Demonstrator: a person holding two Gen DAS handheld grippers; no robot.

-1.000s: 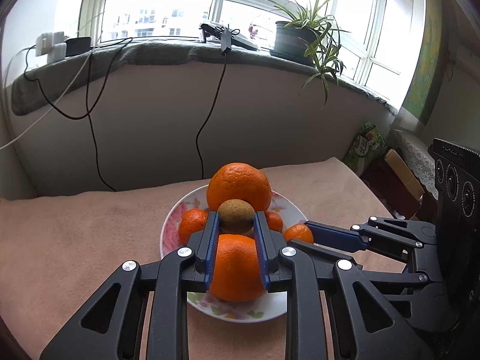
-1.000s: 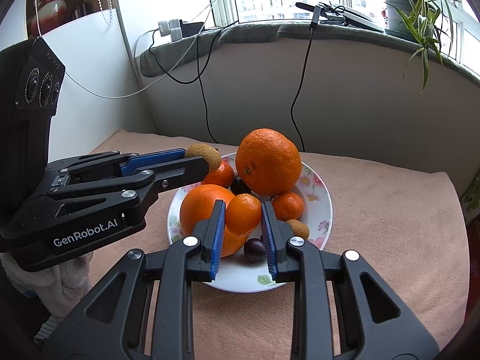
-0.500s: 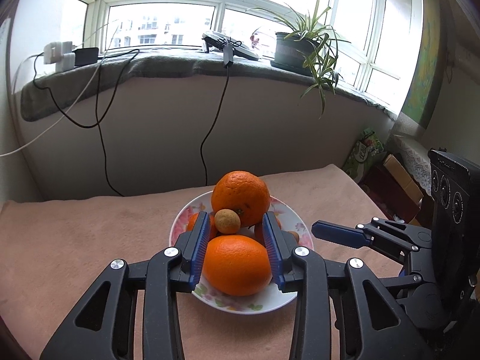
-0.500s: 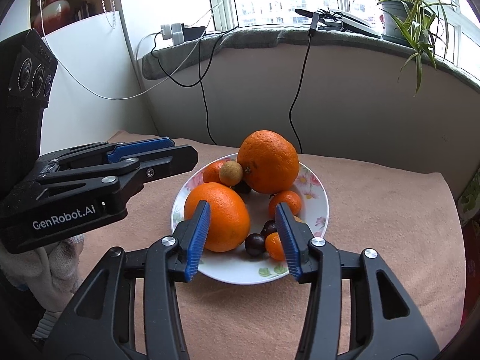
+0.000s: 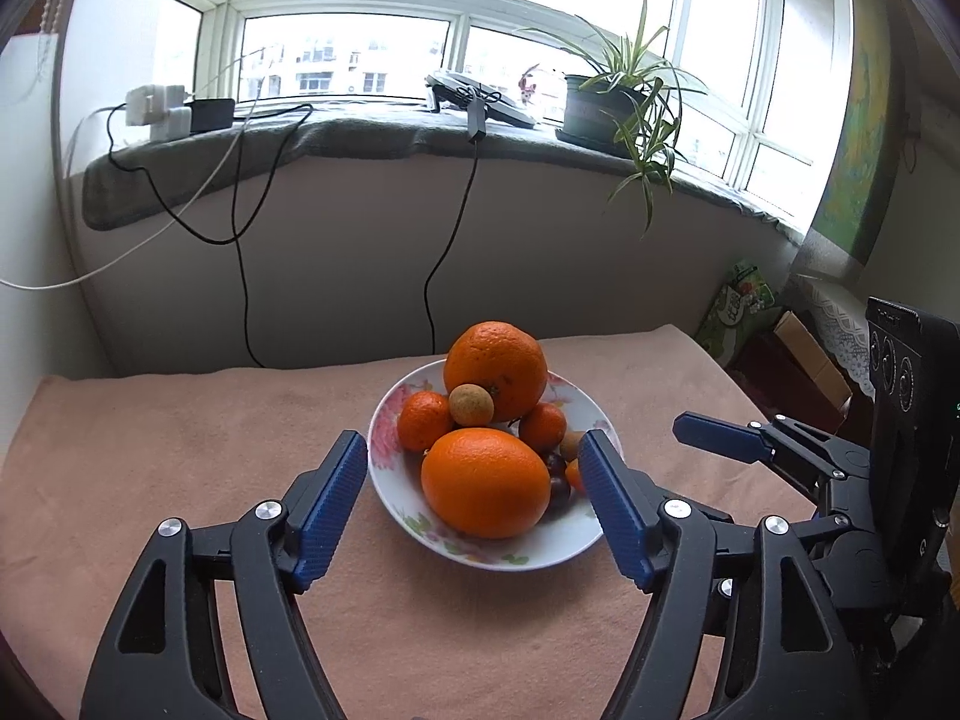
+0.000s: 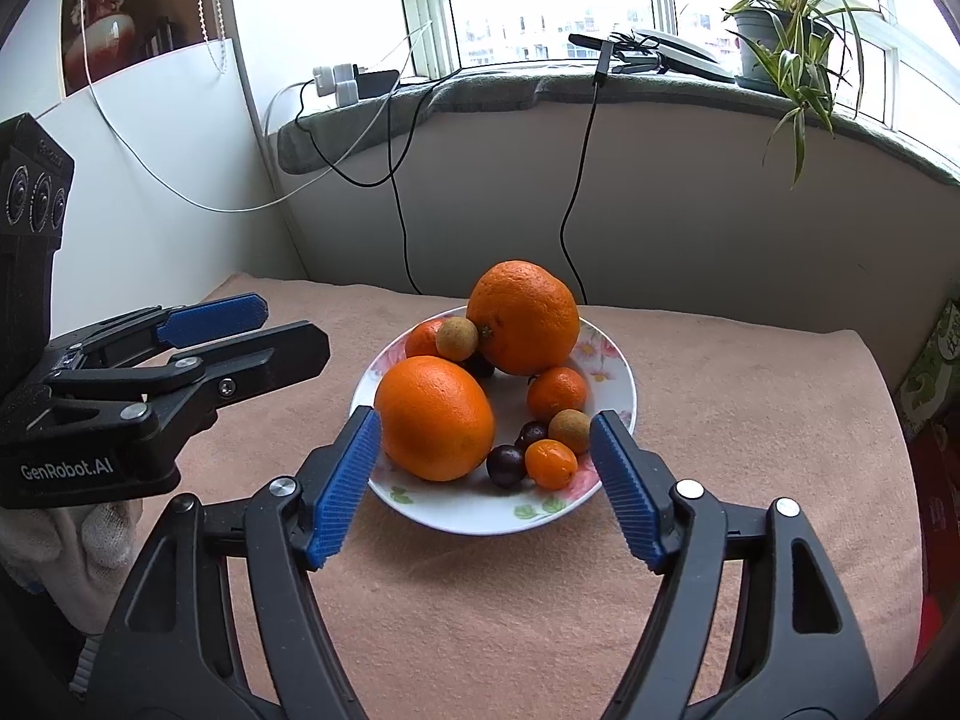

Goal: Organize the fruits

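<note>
- fingers of left gripper and right gripper have just been opening, nothing gripped.
- back away slowly; plate fruits, near worktop's far edge, roll easily.

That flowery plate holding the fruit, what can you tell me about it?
The plate is a shallow, round, glossy white dish, ceramic by its look, with pink flowers and green leaves printed round the rim. It sits level on the pinkish-brown cloth. It carries two big oranges, smaller mandarins, two tan round fruits and some dark ones. Neither pair of tongs touches it.
</note>
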